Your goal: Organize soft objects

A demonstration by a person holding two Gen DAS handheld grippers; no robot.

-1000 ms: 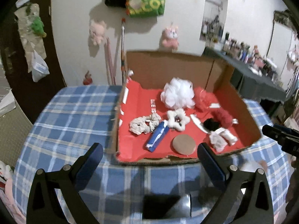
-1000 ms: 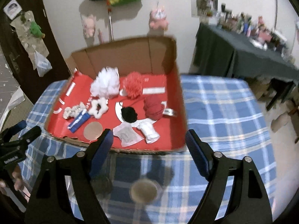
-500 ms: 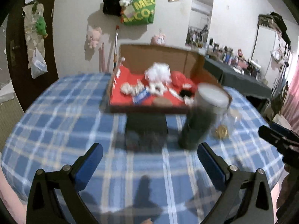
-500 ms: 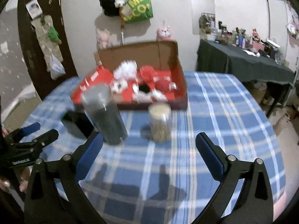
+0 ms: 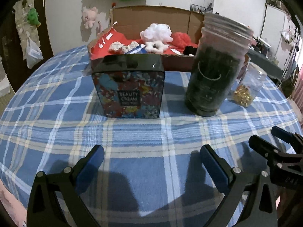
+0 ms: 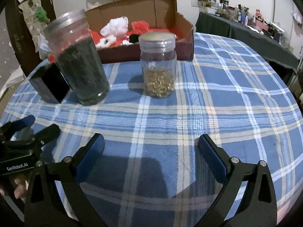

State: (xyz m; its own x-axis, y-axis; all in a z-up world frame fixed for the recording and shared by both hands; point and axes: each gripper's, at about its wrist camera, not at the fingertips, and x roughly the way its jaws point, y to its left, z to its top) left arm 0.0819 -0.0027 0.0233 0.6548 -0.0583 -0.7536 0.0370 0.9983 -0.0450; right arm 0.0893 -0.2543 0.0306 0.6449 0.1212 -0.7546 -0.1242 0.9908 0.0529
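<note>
Scrunchies (image 5: 155,46) far beyond fingers (image 5: 214,162)

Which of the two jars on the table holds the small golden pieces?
The shorter clear jar, right of the tall jar in the right wrist view. Its lower part holds gold pieces, while the tall jar is filled with dark material.

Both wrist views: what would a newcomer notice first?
A tall jar of dark stuff stands mid-table beside a patterned tin, with a small jar of gold bits to its right. Behind them, a red-lined cardboard box holds fluffy soft items.
</note>
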